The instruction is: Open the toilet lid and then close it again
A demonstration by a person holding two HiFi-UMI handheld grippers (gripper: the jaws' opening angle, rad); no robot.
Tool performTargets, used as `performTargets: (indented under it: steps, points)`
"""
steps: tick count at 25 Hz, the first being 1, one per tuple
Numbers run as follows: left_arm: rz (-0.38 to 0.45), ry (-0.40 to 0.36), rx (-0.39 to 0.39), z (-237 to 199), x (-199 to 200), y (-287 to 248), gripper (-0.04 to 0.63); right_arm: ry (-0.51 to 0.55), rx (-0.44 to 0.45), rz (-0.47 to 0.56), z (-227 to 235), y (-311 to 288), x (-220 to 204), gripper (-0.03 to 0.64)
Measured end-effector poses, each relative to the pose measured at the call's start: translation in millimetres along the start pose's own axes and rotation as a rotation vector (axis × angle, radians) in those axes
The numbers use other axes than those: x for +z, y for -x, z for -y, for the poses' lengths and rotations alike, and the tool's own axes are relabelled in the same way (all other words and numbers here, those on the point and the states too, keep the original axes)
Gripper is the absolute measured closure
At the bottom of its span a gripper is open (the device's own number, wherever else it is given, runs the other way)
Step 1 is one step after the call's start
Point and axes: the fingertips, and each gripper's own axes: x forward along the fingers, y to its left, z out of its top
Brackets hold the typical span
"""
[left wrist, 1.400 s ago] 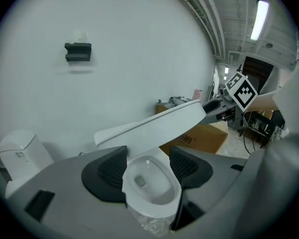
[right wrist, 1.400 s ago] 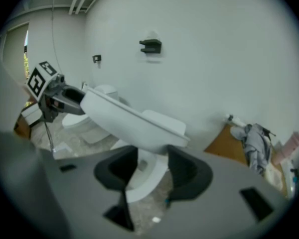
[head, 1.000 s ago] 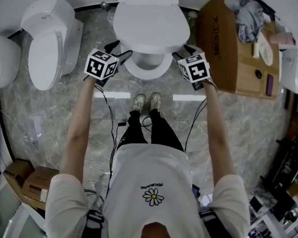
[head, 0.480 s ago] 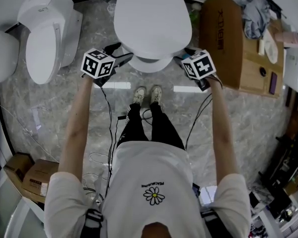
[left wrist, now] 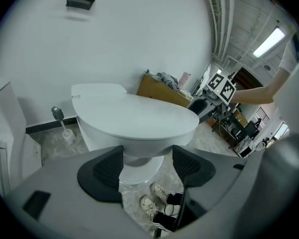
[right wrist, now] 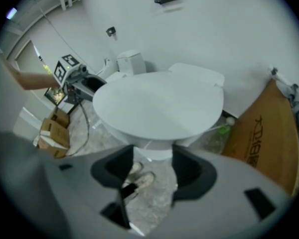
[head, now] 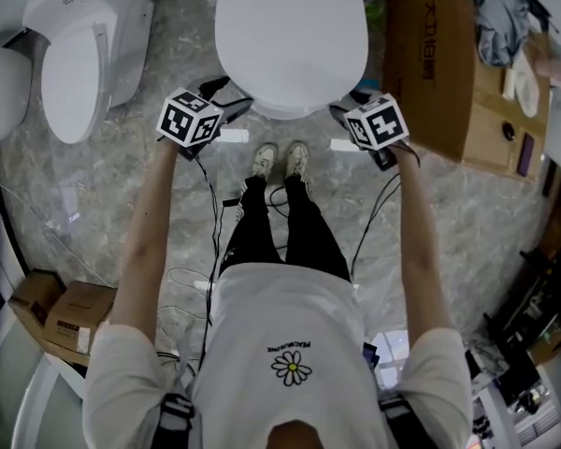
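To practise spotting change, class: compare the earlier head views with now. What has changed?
The toilet lid has dropped fully shut. The left tongs and right tongs came down with it, have just been opening, and hold nothing. The shoes and cardboard box stayed put.

Two tools [head: 229,97] [head: 345,105], two toilets [head: 290,36] [head: 75,64] (perhaps a third, cut off), two shoes [head: 264,160] [head: 297,157], three cardboard boxes [head: 439,64] [head: 30,297] [head: 75,318].

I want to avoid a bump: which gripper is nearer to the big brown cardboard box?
Right. The right gripper is close to the cardboard box, at the toilet front on the box side; the left gripper is at the toilet's other side, farther from it.
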Motion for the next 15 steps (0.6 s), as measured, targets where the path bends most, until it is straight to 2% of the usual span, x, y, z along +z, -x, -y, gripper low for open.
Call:
performTargets:
  steps: [15]
  points:
    - [-0.118, 0.007, -0.002, -12, -65, -43, 0.273, -0.027, 0.027, -0.067, -3, -65, -45, 0.36]
